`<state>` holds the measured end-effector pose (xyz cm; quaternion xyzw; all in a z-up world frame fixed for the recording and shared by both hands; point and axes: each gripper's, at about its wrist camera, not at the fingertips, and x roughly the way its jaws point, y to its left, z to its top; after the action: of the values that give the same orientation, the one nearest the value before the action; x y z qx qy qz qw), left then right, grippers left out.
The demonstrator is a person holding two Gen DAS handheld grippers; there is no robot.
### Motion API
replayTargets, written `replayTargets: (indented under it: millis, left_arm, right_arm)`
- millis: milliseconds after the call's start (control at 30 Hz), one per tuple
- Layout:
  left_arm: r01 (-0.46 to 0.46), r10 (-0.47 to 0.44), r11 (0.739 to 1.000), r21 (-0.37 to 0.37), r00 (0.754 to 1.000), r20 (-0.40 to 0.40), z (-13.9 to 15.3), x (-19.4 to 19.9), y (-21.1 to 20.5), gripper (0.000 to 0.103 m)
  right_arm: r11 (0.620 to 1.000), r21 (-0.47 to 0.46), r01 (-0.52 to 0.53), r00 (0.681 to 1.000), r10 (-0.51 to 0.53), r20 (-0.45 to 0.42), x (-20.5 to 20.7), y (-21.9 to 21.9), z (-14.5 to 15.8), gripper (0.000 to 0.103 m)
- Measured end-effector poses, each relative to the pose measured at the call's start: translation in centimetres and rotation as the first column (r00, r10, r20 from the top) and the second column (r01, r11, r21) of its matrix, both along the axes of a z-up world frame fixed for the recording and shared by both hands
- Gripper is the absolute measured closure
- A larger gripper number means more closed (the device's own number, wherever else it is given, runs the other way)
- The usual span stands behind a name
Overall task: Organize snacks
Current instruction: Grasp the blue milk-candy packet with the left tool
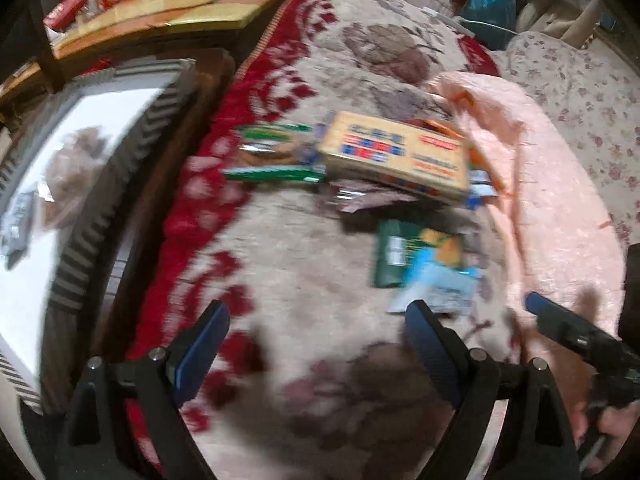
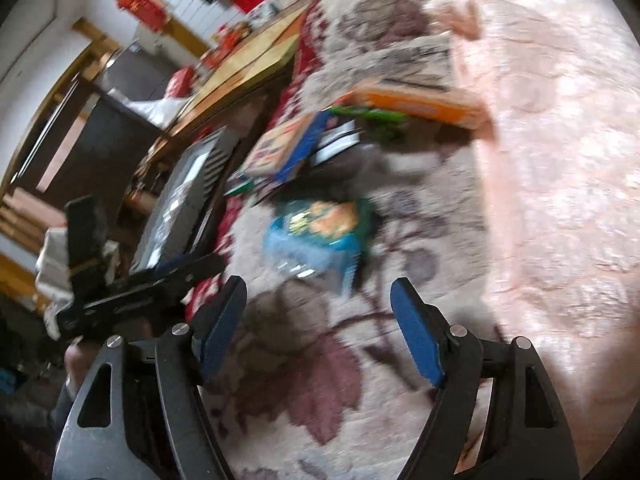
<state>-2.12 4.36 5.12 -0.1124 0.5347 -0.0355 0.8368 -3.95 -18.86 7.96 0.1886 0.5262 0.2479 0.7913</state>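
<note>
A pile of snacks lies on a patterned blanket. A yellow snack box (image 1: 396,156) sits on top, with a green packet (image 1: 272,152) to its left and a green and blue bag (image 1: 424,264) nearer to me. My left gripper (image 1: 318,320) is open and empty, short of the bag. My right gripper (image 2: 318,300) is open and empty, just short of the same bag (image 2: 320,232). The yellow box (image 2: 280,148) and an orange box (image 2: 416,104) lie beyond. The right gripper's finger shows in the left wrist view (image 1: 560,324). Both views are blurred.
A white box with a striped rim (image 1: 92,184) holding a few packets stands left of the blanket. A pink quilt (image 1: 552,208) lies to the right. A wooden table (image 1: 160,16) with red packets stands behind.
</note>
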Motion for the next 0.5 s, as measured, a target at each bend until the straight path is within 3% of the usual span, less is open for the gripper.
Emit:
replayTargets:
  millis: [267,400,500]
  left_arm:
    - [0.014,-0.015,0.999,0.05,1.0,0.008,0.1,-0.3,-0.4,0.012]
    - [-0.043,0.044,0.994,0.099,0.999,-0.005,-0.3,-1.8,2.3,0.012]
    - [-0.095,0.097,0.99,0.102,0.995,-0.014,-0.3,-3.0,4.4,0.012]
  right_arm:
    - [0.999,-0.024,-0.034,0.999,0.034,0.027,2.2,1.9,-0.3,0.027]
    - [0.998,0.049,0.028,0.997,-0.024,-0.077,3.8,2.8,-2.8,0.027]
    - [0.989,0.145,0.005,0.99,0.015,-0.143,3.2,4.2,-3.4,0.027]
